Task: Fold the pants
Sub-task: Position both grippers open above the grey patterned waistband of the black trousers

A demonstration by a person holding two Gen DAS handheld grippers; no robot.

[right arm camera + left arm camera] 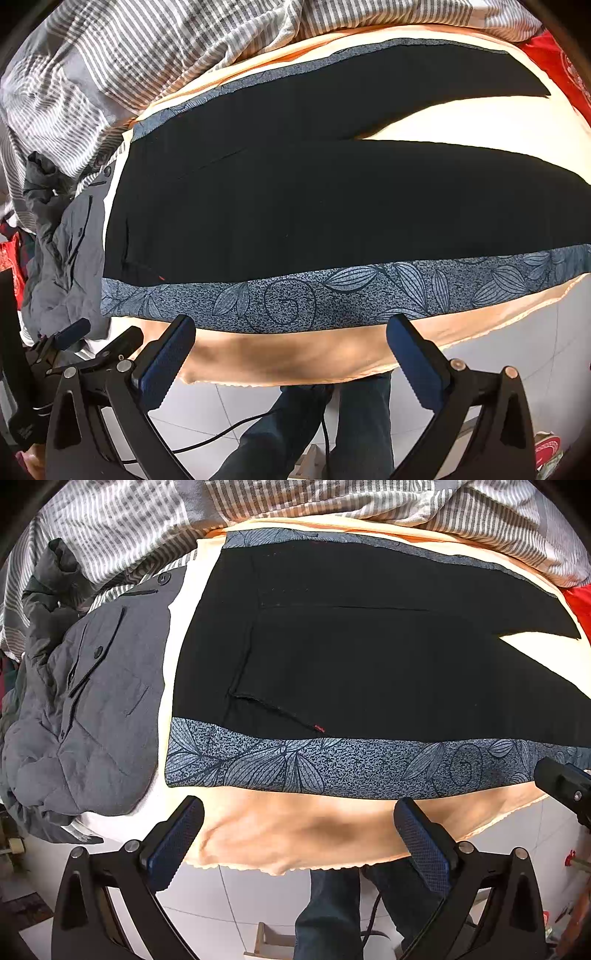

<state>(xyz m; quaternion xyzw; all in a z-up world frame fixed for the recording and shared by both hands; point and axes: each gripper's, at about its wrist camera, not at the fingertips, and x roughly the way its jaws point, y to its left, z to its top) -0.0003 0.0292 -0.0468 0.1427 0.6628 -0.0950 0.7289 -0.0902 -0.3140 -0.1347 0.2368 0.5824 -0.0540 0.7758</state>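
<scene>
Both grippers, left gripper (299,834) and right gripper (291,350), hang released at the bed's near edge.
The pants (369,657) lie flat just beyond; grabbing the peach sheet (295,830) too would spoil the fold.

Grey jacket (92,709) heaped at left, striped bedding (122,528) across the top, red cloth (561,62) upper right.

We see both fisheye views brightly lit, perhaps by daylight, with the peach sheet (546,653) glaring nearly white, the black pants (369,657) swallowing all detail, edges bowed into dark corners, and mild softness throughout.
</scene>
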